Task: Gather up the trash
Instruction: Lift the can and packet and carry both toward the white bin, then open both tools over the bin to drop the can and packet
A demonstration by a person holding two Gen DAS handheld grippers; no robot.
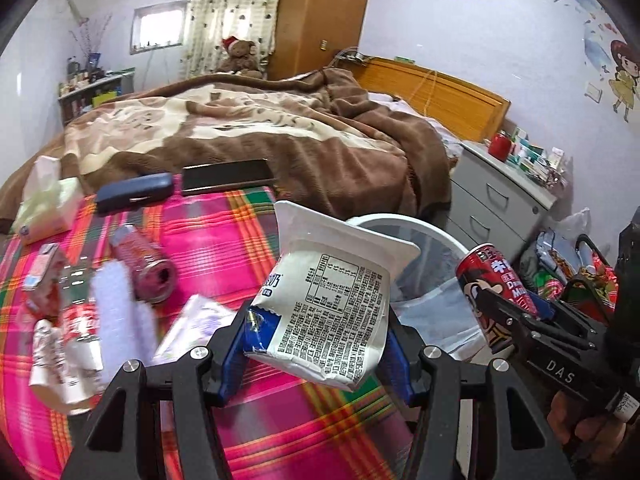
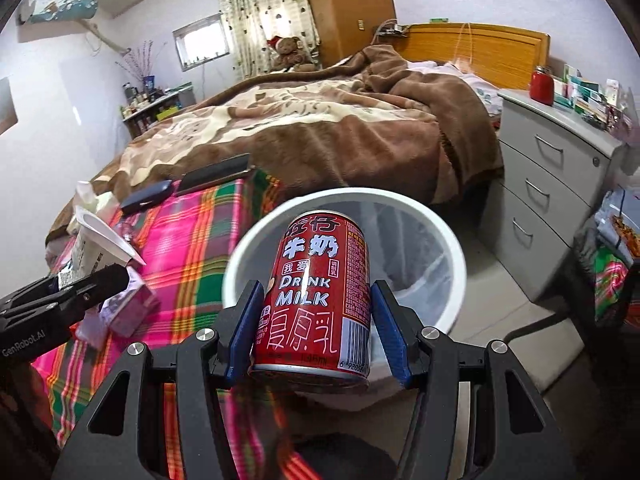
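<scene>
— Two grippers are working over the bed (image 1: 256, 128), which is lying under a brown blanket with a pink plaid cloth (image 1: 224, 232) spreading across its near end.

— And the white bin (image 2: 452, 248)?

— It is standing on the floor just beside the bed's edge, lined with a clear bag. The right gripper (image 2: 318, 320) is hanging above its mouth, blue pads pressing both sides of a red milk can (image 2: 320, 292).

— What is the left gripper (image 1: 316, 344) doing?

— It is clamping a white milk pouch (image 1: 332, 304) between its pads, holding it over the plaid cloth near the bin's rim.

— Is other trash lying about?

— A pink can (image 1: 142, 264) is lying on its side on the cloth, with crumpled wrappers (image 1: 68, 344) sitting at the left and a purple packet (image 1: 192, 328) just beside the left gripper. Farther back, a dark case (image 1: 134, 198) and a phone (image 1: 228, 176) are resting near a tissue pack (image 1: 44, 204).
</scene>
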